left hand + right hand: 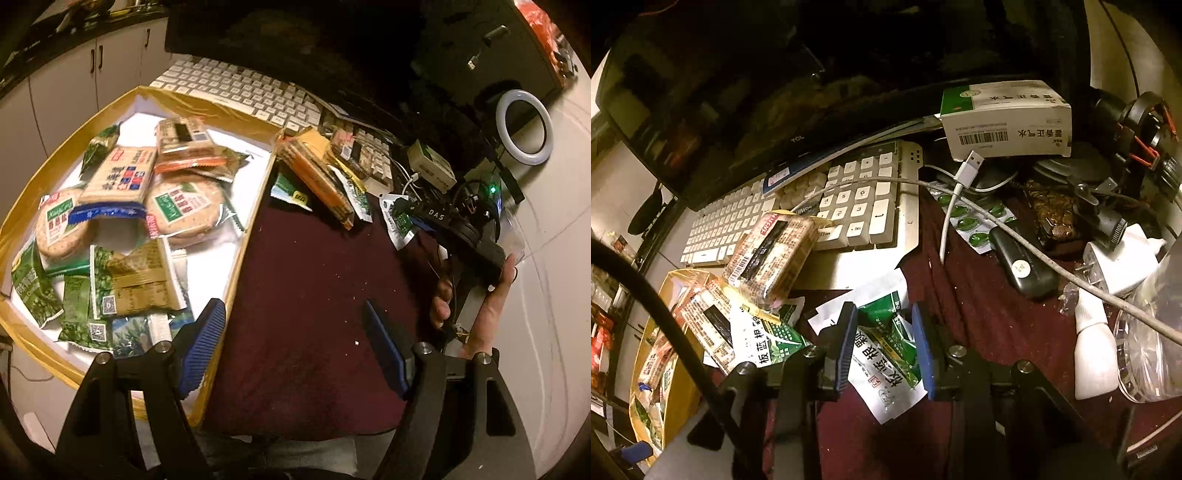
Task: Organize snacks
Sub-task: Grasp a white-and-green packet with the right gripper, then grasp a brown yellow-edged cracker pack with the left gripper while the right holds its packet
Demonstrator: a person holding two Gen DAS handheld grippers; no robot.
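Green-white sachet [886, 354] sits between right gripper [886, 347] pads, seemingly pinched

A white keyboard [798, 206] is lying along the far edge of the maroon cloth [979, 295], under a dark monitor [738, 92]. A white-and-green medicine box [1004, 122] is sitting beyond the keyboard's right end, with a white USB cable [960, 177] trailing over a green blister pack [971, 221]. A ring light [524, 127] is glowing near the desk's right edge.

Your left wrist view looks steeply down, jaws over the maroon cloth [314, 295]; your right sits closer, sharing the keyboard [849, 199].
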